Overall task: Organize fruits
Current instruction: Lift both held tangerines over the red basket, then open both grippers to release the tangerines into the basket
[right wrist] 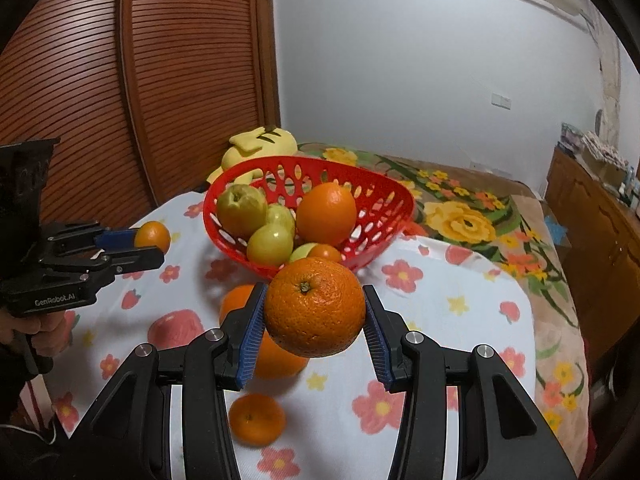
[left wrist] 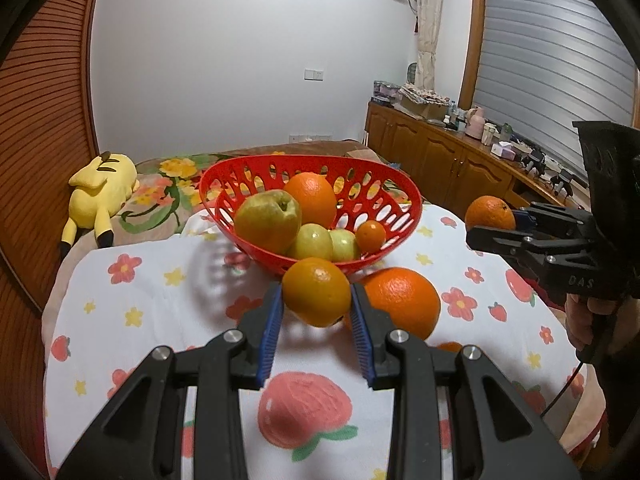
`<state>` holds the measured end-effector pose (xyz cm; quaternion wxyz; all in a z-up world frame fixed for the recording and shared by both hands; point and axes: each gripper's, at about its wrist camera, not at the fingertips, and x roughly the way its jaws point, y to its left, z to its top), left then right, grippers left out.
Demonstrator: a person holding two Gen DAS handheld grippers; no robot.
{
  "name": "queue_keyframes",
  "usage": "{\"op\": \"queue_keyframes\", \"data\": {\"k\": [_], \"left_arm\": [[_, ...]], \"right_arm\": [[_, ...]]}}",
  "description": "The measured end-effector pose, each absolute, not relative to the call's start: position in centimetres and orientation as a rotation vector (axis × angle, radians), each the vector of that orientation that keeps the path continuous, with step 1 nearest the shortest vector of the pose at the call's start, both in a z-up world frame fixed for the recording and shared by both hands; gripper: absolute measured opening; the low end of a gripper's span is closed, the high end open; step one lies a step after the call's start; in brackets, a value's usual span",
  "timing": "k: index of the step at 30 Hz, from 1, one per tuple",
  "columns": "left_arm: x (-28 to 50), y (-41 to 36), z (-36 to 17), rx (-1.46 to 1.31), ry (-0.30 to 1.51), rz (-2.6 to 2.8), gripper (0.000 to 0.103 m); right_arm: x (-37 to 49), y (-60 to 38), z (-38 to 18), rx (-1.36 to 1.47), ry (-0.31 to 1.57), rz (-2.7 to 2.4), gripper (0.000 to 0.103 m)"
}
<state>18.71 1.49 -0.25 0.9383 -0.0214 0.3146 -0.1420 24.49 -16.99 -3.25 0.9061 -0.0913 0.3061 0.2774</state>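
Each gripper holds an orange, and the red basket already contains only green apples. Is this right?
Not quite. Each gripper does hold an orange: the left gripper grips one orange, the right gripper another orange. But the red basket holds more than green apples: the right wrist view shows a large orange and a small orange inside too.

oranges: six. one clamped in the left gripper (left wrist: 317,312), one clamped in the right gripper (right wrist: 314,330), one big orange (right wrist: 327,213) and one small orange (left wrist: 371,235) in the basket, one large orange (left wrist: 404,302) and one small orange (right wrist: 257,419) on the cloth.
apples, green-yellow: four, all in the basket; largest (left wrist: 267,222).
red baskets (left wrist: 404,196): one.
grippers: two.
yellow plush toys (left wrist: 102,194): one.
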Motion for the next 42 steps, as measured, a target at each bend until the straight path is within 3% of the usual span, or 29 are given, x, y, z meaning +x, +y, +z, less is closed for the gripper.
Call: {"op": "queue_keyframes", "data": {"k": [42], "left_arm": [[28.0, -0.5, 0.3, -0.019, 0.667, -0.298, 0.032]], "right_arm": [[34.1, -14.7, -3.7, -0.269, 0.657, 0.617, 0.049]]}}
